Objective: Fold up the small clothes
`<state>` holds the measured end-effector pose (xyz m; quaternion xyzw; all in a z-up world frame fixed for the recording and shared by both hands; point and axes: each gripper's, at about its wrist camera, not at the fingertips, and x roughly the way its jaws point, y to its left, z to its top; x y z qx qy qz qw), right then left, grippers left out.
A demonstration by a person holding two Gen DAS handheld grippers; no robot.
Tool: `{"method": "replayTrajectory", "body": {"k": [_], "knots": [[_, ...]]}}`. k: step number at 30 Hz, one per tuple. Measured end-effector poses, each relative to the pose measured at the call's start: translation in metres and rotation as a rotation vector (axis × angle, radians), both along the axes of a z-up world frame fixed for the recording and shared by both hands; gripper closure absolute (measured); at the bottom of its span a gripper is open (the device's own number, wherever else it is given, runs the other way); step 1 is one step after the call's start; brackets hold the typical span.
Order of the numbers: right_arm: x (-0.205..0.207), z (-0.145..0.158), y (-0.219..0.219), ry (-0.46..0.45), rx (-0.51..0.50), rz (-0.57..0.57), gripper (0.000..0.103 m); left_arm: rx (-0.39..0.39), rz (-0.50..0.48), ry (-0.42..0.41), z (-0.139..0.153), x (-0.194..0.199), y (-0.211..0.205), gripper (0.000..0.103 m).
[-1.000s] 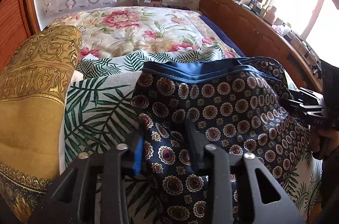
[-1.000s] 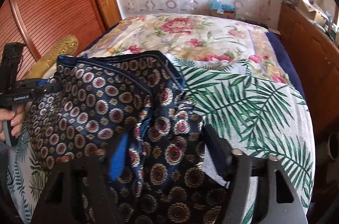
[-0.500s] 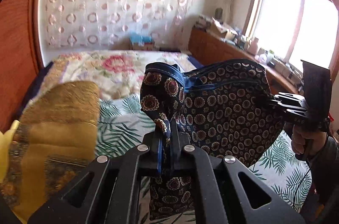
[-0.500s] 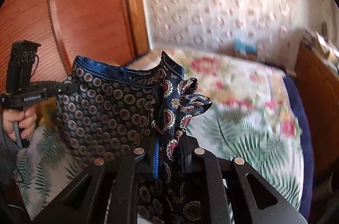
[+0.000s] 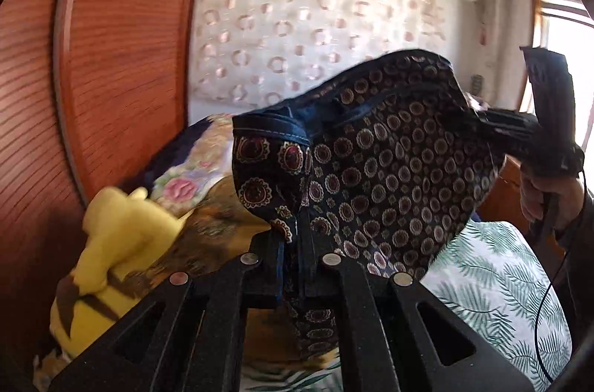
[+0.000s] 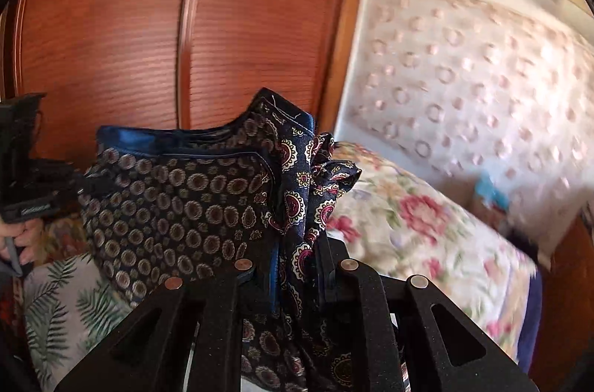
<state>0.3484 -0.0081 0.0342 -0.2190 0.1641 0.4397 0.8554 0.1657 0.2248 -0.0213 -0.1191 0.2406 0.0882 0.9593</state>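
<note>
Navy shorts (image 5: 389, 169) with a round medallion print and a blue waistband hang stretched in the air above the bed. My left gripper (image 5: 291, 243) is shut on one side of the shorts, the cloth pinched between its pads. In the right wrist view the shorts (image 6: 178, 199) spread to the left, and my right gripper (image 6: 297, 258) is shut on a bunched fold at their other side. Each view shows the other gripper at the far end: the right gripper (image 5: 512, 128) held by a hand, and the left gripper (image 6: 83, 184).
A red-brown wooden wardrobe (image 6: 148, 20) stands close on the left. A yellow plush toy (image 5: 118, 243) and a gold pillow (image 5: 208, 236) lie below it. The bed carries a palm-leaf sheet (image 5: 493, 280) and a floral quilt (image 6: 427, 228). A bright window (image 5: 560, 58) is at the right.
Both grippers closed on the shorts and lifted them off the bed. Both views swung upward and toward the wardrobe, and the shorts now hang between the grippers.
</note>
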Motion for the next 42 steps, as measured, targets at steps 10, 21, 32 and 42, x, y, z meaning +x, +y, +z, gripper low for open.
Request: {"method": "replayTrajectory", "body": {"k": [10, 21, 32, 42], "knots": [[0.062, -0.020, 0.125, 0.039, -0.081, 0.102, 0.085, -0.003, 0.113, 0.109, -0.041, -0.023, 0.028, 0.097], [0.061, -0.020, 0.102, 0.136, 0.000, -0.018, 0.047, 0.044, 0.119, 0.106, -0.036, -0.030, 0.022, 0.050], [-0.024, -0.030, 0.014, 0.209, 0.074, -0.167, 0.047, 0.130, 0.077, 0.048, -0.005, -0.055, -0.013, 0.017], [-0.124, -0.024, -0.047, 0.161, 0.149, -0.277, 0.046, 0.132, -0.044, 0.025, 0.007, -0.065, -0.063, 0.017]]}}
